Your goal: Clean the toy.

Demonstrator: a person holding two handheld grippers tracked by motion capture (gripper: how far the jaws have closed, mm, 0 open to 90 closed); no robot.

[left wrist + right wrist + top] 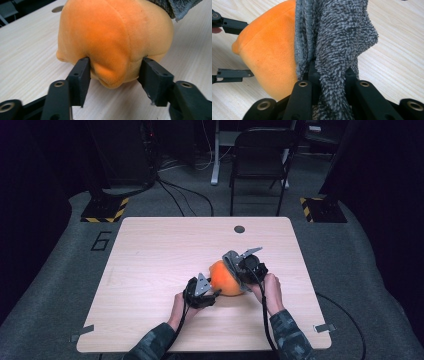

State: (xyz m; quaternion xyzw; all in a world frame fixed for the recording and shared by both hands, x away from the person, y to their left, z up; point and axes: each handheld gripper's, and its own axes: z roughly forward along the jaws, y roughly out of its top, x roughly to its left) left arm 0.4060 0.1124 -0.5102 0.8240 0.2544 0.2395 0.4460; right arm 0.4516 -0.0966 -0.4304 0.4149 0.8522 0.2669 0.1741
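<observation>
An orange plush toy (pixel 225 279) lies on the wooden table (pixel 150 255), right of centre. My left gripper (pixel 116 62) has its jaws pressed against both sides of the plush's narrow end, denting the fabric. A fuzzy grey cloth (pixel 337 37) drapes over the plush's far side. My right gripper (pixel 329 75) is shut on a fold of that cloth, right up against the plush (pixel 269 55). In the high view the left gripper (pixel 209 290) sits at the plush's near left, and the right gripper (pixel 241 267) at its right with the cloth (pixel 231 260).
A round cable hole (pixel 239 229) sits near the table's far edge. A black chair (pixel 260 155) and floor cables stand beyond the table. Bare tabletop stretches to the left and far side.
</observation>
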